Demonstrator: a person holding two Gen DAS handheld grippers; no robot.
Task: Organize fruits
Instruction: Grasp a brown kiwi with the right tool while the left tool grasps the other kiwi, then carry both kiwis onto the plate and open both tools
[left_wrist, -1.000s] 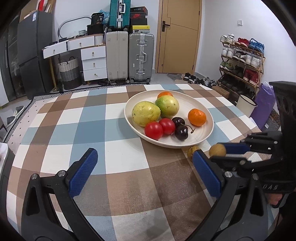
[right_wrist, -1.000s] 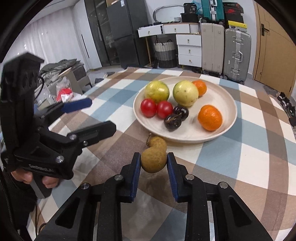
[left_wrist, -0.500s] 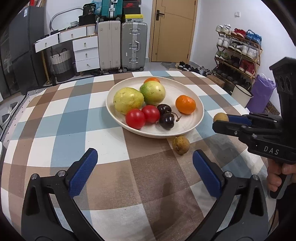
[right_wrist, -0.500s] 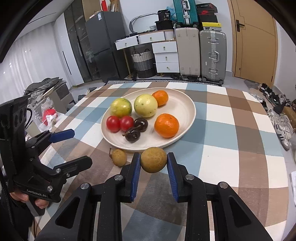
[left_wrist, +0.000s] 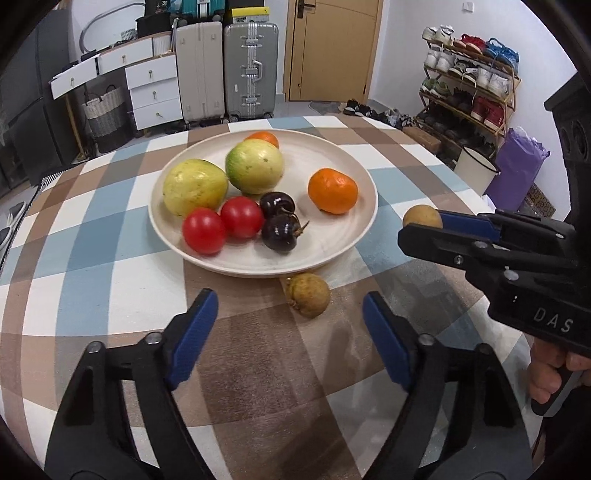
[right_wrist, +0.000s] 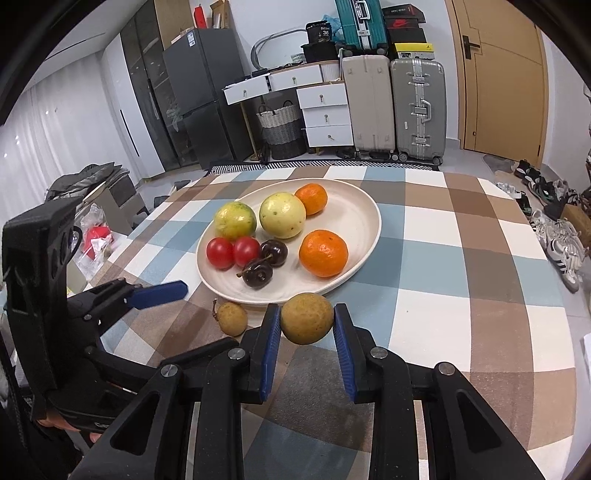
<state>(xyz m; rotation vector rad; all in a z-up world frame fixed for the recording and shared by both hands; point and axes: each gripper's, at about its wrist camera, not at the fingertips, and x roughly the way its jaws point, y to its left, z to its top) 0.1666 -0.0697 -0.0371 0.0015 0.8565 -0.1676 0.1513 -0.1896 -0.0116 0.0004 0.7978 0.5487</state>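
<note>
Fruits sit mostly on a cream plate (left_wrist: 354, 236) in the middle of a table (left_wrist: 92, 266) covered in a blue, brown and white check cloth. Behind the table stand two suitcases (right_wrist: 417, 107), a white set of drawers (right_wrist: 325, 110) and a woven basket (right_wrist: 280, 129); a shoe rack (left_wrist: 469, 88) lines the wall to the right. On the plate, two yellow-green guavas (left_wrist: 194, 186) lie side by side at the back left, touching, with an orange (left_wrist: 332, 190) toward the right rim and a second orange (right_wrist: 311, 198) at the far edge behind the guavas. In front of the guavas two red tomatoes (left_wrist: 203, 230) touch each other, and just beside them lie two dark cherries (left_wrist: 279, 232), the nearer one with its stem sticking out. The right gripper (right_wrist: 306, 328) is clamped on a brown longan (right_wrist: 306, 323), its blue pads (right_wrist: 269, 343) pressing both sides, the fruit raised off the cloth just outside the plate's near rim. The left gripper (left_wrist: 290, 328) hangs with its jaws spread wide and nothing between them. A second longan (left_wrist: 307, 295) lies on the cloth touching or nearly touching the plate's near rim, just ahead of the left gripper's open fingers (left_wrist: 192, 332).
</note>
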